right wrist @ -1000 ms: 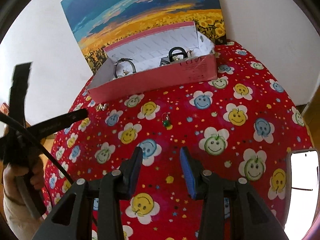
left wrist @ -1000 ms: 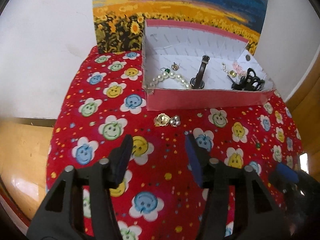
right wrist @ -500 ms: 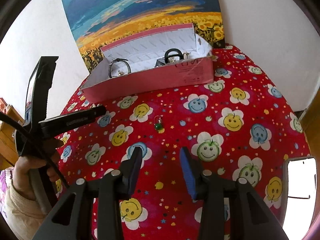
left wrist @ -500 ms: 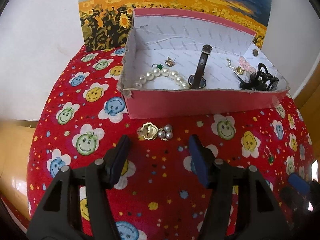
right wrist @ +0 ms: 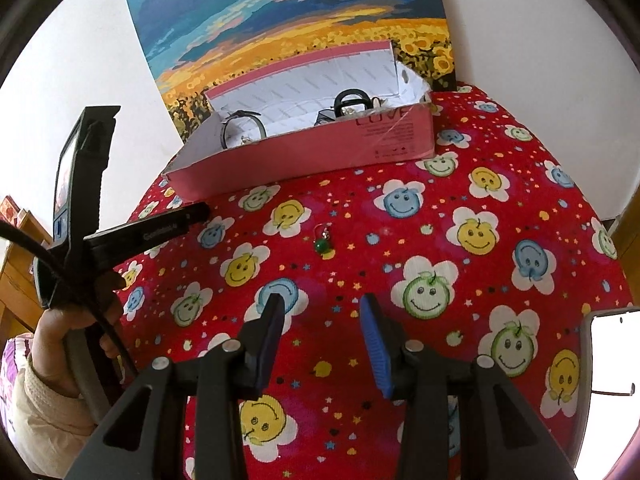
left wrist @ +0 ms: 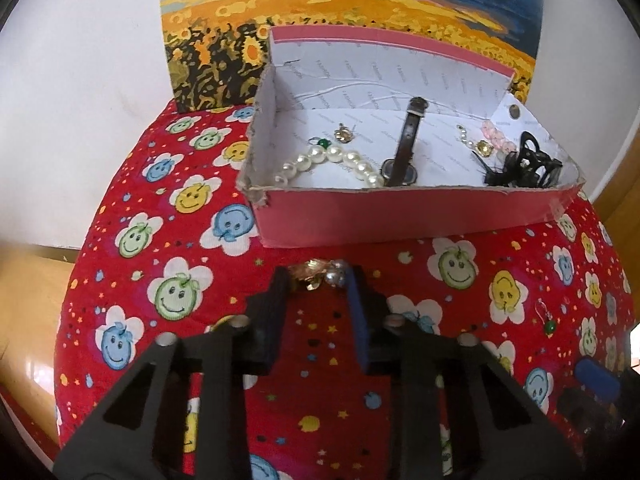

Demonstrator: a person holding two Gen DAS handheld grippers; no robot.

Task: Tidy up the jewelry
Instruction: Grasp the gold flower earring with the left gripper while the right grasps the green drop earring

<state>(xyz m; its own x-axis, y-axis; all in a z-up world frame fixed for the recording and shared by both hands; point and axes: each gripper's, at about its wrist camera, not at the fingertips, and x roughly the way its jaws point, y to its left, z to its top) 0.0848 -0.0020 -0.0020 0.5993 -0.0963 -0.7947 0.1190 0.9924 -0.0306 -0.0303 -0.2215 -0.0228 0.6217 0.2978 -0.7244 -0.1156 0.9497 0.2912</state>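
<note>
Two fingertips of the left gripper (left wrist: 317,280) bracket the gold-and-pearl brooch (left wrist: 320,274) on the red cloth (left wrist: 132,280), just before the pink box (left wrist: 400,216); contact cannot be confirmed. Judged light, rigid, slippery: pinch across the gold body.

Right view: right gripper (right wrist: 322,308) wide, empty, near the green earring (right wrist: 322,243).

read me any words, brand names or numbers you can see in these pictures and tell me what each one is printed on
"LOVE": on the front wall of the pink box, right wrist view.
Smaller lines under it on the same wall: too small to read.
White lettering on a finger of the left gripper, as the right wrist view shows it: too blurred to read for certain.
Faint grey words repeated across the box's white lining: too small to read.
</note>
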